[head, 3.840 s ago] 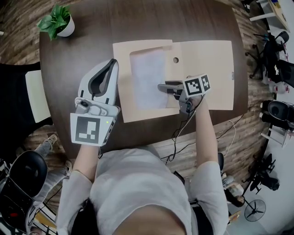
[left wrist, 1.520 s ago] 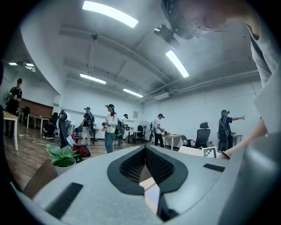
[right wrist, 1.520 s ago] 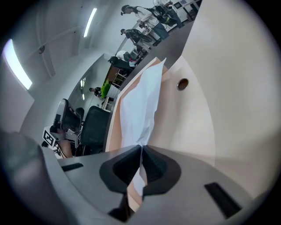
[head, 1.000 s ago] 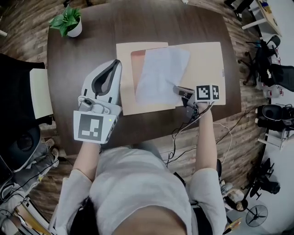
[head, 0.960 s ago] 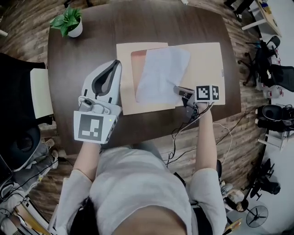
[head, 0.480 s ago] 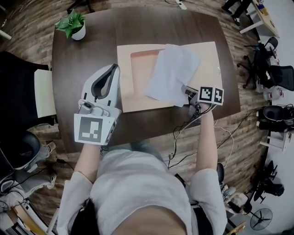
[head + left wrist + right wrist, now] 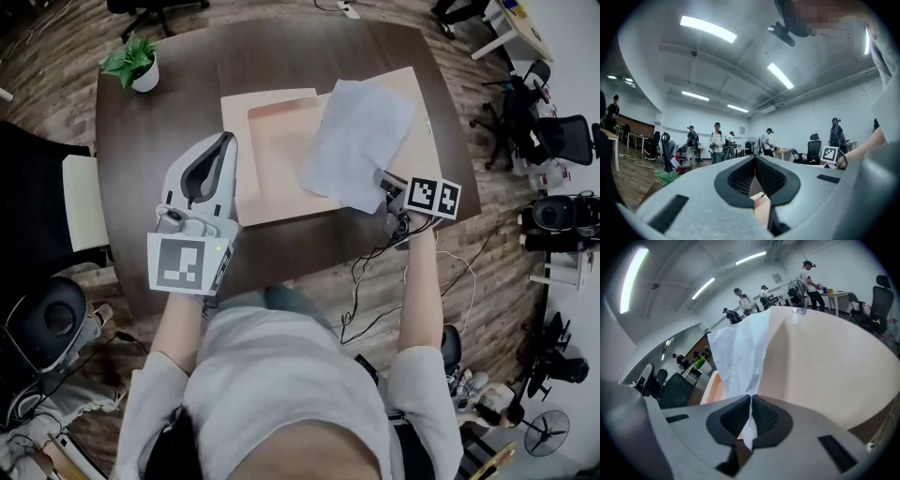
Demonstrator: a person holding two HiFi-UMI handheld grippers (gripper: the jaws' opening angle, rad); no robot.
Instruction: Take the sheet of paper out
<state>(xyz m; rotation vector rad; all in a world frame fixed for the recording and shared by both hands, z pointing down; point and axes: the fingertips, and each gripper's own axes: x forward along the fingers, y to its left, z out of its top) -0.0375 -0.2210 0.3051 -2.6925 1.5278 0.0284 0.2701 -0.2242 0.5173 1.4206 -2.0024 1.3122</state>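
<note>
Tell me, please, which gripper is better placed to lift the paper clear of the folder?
Right: the right gripper is shut on a corner of the sheet of paper, while the left gripper grips the tan folder at its left edge.

- Table (image 7: 141, 169): dark brown top with rounded corners, standing on a wood-plank floor (image 7: 56, 37).
- Potted plant (image 7: 131, 64): green leaves in a white pot, on the table at its far left corner.
- Chair with pale cushion (image 7: 80, 202): just beside the table's left edge.
- Cables (image 7: 375, 281): on the floor off the table's near right edge.
- Black office chairs (image 7: 553, 141): right of the table, well apart.
- Standing persons (image 7: 717, 140): beyond the table, under ceiling strip lights (image 7: 708, 29).
</note>
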